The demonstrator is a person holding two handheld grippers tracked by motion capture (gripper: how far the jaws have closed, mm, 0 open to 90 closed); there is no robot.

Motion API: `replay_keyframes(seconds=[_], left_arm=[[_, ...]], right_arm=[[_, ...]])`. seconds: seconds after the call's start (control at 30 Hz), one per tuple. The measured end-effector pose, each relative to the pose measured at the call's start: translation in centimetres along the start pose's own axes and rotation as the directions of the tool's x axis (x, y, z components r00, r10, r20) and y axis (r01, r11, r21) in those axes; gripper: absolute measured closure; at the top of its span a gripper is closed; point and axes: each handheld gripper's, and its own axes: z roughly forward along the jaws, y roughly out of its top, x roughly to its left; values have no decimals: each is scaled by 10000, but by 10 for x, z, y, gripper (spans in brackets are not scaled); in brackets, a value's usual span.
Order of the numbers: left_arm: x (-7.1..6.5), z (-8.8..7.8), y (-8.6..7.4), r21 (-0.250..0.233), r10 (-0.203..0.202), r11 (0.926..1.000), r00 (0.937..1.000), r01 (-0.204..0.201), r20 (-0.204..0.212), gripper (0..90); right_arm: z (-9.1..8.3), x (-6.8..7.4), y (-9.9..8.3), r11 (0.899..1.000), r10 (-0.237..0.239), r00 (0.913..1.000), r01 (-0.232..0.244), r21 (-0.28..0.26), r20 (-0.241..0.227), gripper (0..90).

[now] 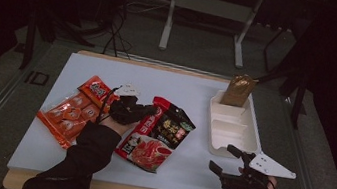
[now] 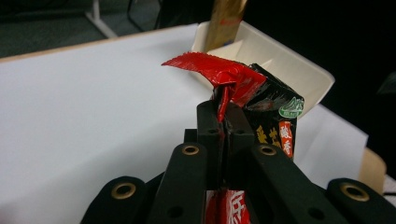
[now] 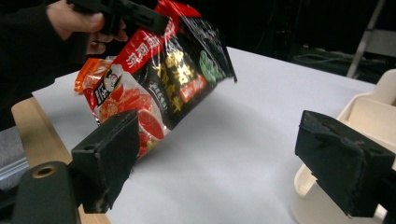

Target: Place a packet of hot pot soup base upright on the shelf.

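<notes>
The left gripper (image 1: pixel 146 110) pinches the red-and-black snack packet (image 1: pixel 157 136) by its top edge, likely bound for the white tray (image 1: pixel 230 130), while the right gripper (image 1: pixel 227 160) waits, jaws wide and empty.

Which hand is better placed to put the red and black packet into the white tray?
Left. The left gripper is already shut on the red and black packet, lifting its top edge. The right gripper waits open and empty beside the white tray.

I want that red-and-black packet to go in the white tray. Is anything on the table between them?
Nothing visible. The left gripper holds the packet by its top edge, and only bare table lies between it and the tray. A brown pouch fills the tray's far compartment.
</notes>
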Motion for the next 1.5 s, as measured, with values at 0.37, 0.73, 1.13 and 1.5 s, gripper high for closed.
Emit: replay_keyframes(seconds=[0.37, 0.73, 1.13, 1.5], left_arm=[[-20, 0, 4, -747, -31, 9972, 9985, 73, 554, 881], [-30, -3, -2, -2000, 27, 9788, 9744, 434, 2247, 880], [-42, 2, -7, -2657, -34, 9610, 9634, 773, 2680, 880], [-40, 0, -10, -3174, -43, 9442, 9666, 883, 2561, 878]], right_arm=[[8, 8, 10, 9998, -202, 9995, 200, -95, -249, 111], [25, 1, 41, 9998, 178, 9997, -180, -107, -149, 192], [39, -1, 49, 9942, 1033, 9887, -1060, -195, -1085, 448], [39, -1, 56, 9864, 1503, 9768, -1586, -437, -1525, 695]])
